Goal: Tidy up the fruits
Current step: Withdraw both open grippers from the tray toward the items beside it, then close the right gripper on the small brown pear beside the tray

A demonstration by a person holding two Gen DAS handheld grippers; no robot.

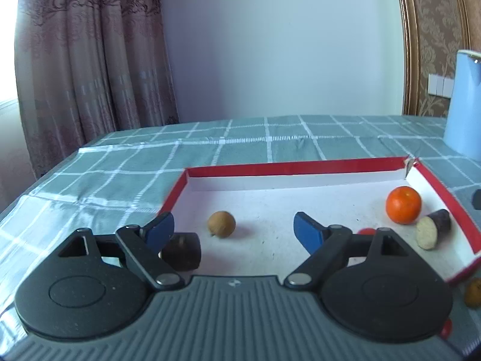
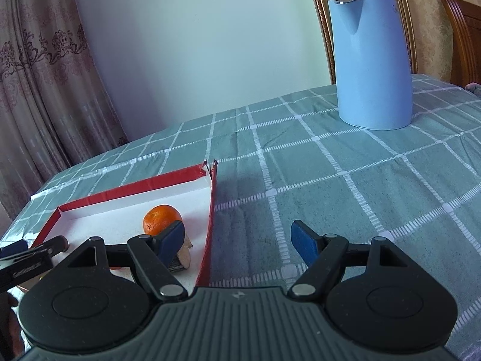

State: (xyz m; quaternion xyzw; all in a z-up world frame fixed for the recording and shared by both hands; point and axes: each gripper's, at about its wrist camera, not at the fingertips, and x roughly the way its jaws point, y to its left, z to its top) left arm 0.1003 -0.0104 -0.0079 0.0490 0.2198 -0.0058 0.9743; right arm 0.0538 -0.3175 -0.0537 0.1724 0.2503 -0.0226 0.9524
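A shallow red-rimmed white box (image 1: 288, 170) lies on the checked tablecloth. In it are a small brown round fruit (image 1: 221, 224), an orange (image 1: 403, 201), a cut purple-skinned piece (image 1: 433, 232), a dark brown piece (image 1: 183, 251) beside my left finger, and a red bit (image 1: 366, 231) behind my right finger. My left gripper (image 1: 234, 233) is open and empty over the box. My right gripper (image 2: 237, 240) is open and empty over the cloth just right of the box (image 2: 212, 210); the orange (image 2: 162, 219) and the cut piece (image 2: 183, 258) show behind its left finger.
A tall blue kettle (image 2: 371, 60) stands on the cloth at the far right, also in the left wrist view (image 1: 466, 102). A brown fruit (image 1: 473, 293) lies outside the box at its near right corner. Curtains and a wall stand behind the table. The left gripper shows at the left edge (image 2: 27, 258).
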